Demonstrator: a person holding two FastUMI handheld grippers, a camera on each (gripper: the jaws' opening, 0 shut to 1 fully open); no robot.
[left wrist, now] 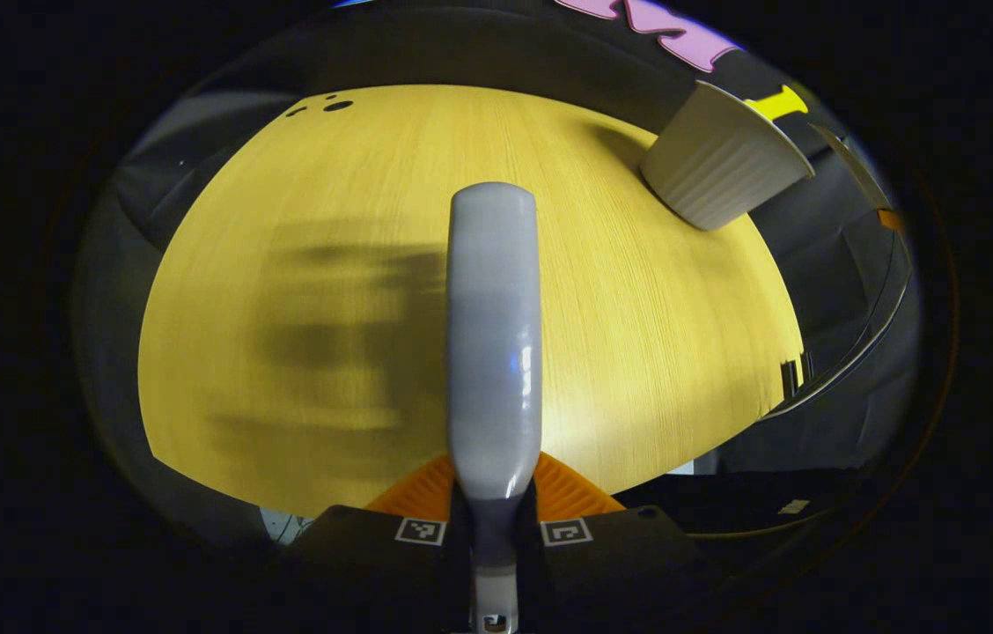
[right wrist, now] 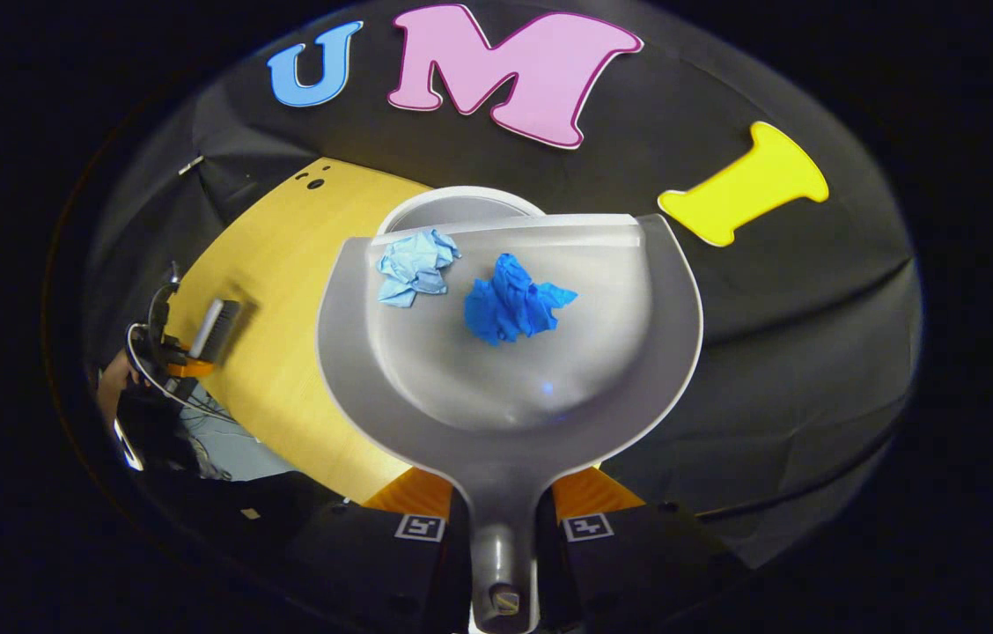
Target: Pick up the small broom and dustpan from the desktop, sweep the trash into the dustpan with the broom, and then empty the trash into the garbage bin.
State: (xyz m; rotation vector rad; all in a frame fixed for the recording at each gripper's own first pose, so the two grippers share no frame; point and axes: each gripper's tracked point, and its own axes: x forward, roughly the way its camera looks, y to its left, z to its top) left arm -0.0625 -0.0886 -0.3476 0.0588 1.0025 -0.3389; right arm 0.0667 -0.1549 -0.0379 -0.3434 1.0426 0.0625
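- Yellow wooden table [left wrist: 329, 220] below, black cloth booth beyond.
- Right tool [right wrist: 501, 519] pinching dustpan [right wrist: 505, 379] handle, kept level so light blue wad [right wrist: 415, 267] and dark blue wad [right wrist: 514, 304] stay in.
- Garbage bin [right wrist: 452, 204] at 12 o'clock, past the lip.
- Left tool [left wrist: 494, 519] clamped on broom [left wrist: 494, 335], idle over table.

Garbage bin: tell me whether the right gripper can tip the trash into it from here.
Probably yes: the dustpan, clamped in the right gripper, has its front lip over the garbage bin rim, nothing lies between.
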